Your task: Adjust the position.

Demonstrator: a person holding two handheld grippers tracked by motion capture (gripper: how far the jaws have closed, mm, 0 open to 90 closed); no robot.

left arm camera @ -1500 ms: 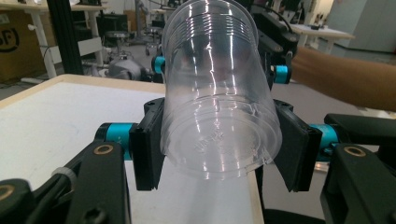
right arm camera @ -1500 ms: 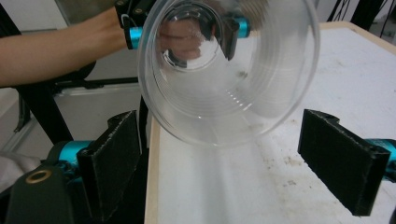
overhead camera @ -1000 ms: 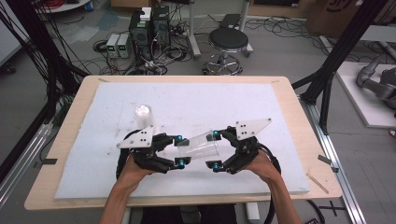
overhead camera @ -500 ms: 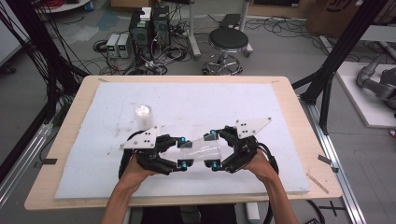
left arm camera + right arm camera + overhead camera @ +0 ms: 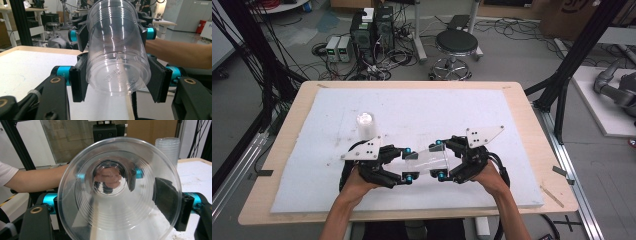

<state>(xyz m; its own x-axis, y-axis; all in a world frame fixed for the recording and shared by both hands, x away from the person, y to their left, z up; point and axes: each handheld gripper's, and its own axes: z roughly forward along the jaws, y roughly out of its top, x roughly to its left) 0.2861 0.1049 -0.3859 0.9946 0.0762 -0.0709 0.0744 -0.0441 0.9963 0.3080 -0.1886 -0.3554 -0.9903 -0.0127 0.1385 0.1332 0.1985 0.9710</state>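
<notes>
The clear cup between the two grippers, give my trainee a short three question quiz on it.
1. True or false: the clear cup stands upright on the foam mat.
2. Which end faces the right gripper: A, the open mouth; B, the closed base?
3. Fill in: a stack of ____ stands behind the left gripper.

Key:
1. False; it is held sideways above the mat, between both grippers' fingers.
2. A.
3. Cups.

Your clear plastic cup (image 5: 117,188) is cut off at six o'clock in the right gripper view, and it hides most of the far black left gripper (image 5: 110,176).
</notes>
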